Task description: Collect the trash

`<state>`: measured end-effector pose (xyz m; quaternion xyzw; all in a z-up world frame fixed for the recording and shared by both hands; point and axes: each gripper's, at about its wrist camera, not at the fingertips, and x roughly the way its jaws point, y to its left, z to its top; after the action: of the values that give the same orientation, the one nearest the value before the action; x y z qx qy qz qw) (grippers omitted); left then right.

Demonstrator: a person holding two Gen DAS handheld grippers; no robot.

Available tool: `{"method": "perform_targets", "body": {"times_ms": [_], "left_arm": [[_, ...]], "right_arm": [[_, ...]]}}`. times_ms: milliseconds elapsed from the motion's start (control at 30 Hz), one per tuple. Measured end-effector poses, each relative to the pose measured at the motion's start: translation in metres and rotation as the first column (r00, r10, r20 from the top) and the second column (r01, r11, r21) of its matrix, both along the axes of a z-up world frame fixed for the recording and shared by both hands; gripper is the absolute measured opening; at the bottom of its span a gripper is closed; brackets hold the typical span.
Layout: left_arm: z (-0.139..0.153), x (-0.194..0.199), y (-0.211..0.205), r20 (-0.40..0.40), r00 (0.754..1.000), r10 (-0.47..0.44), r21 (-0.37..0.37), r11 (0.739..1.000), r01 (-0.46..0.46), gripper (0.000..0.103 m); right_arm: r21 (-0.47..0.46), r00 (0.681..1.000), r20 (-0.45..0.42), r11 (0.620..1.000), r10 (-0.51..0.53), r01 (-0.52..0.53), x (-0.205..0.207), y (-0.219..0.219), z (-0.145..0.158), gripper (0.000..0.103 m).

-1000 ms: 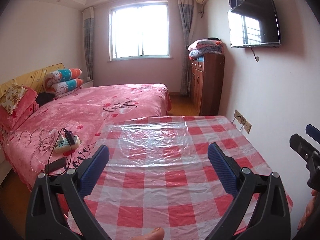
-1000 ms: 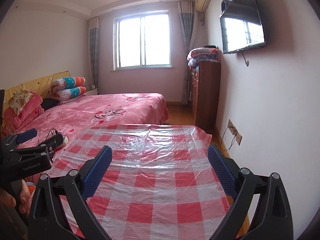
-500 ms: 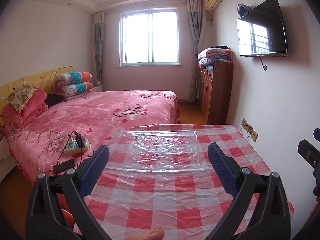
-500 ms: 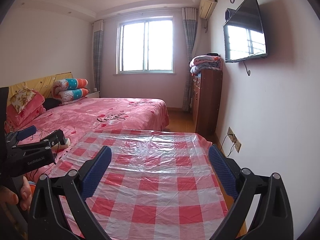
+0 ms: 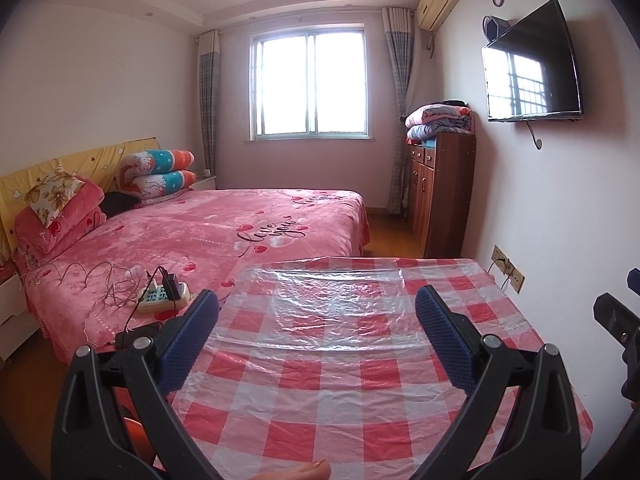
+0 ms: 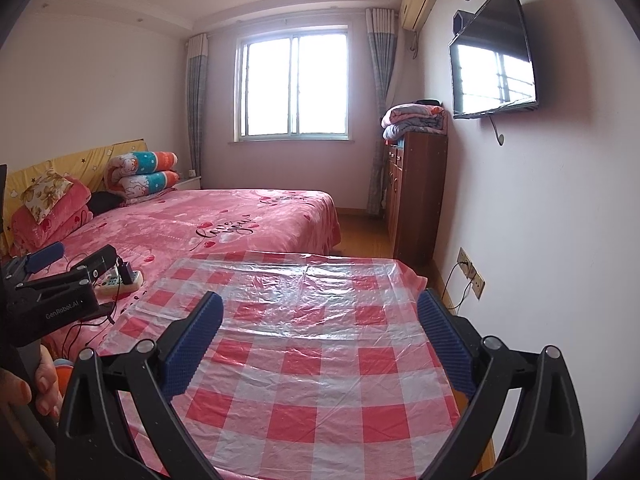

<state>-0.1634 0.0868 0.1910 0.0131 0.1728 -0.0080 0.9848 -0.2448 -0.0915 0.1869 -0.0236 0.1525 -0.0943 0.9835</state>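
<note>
While both tools hang over the table, nothing sits between their pads
Left gripper [image 5: 316, 320]: jaws spread wide, blue pads apart, holding nothing, above the near half of the table
Right gripper [image 6: 318, 324]: jaws spread wide, empty, beside the left one
Table [image 5: 344, 408]: red-and-white checked cloth under a clear plastic sheet [image 5: 340, 300] that lies crumpled on the far half
Trash: none can be made out on the table in either view
Bed [image 5: 224, 232]: pink cover, left of the table, with a power strip [image 5: 162, 294] and tangled cables near its edge
Wall: television [image 6: 494, 48] above a wooden cabinet [image 6: 416, 188]
</note>
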Motion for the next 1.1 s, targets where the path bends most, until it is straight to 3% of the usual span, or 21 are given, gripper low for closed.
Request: {"method": "perform_targets", "body": {"times_ms": [700,1100], "left_arm": [[-0.012,0.016,-0.009,-0.041,0.999,-0.004,0.034,0.999,0.005,0.099],[-0.039,0.046,-0.014,-0.104,0.995,0.006,0.029,1.000,-0.003,0.099]], "right_arm": [[0.034,0.999,-0.039,0.999,0.028,-0.027,0.017,-0.010,-0.016,0.096],[0.077,0.992,-0.120,0.997,0.029,-0.020,0.049,-0.025,-0.047,0.096]]}}
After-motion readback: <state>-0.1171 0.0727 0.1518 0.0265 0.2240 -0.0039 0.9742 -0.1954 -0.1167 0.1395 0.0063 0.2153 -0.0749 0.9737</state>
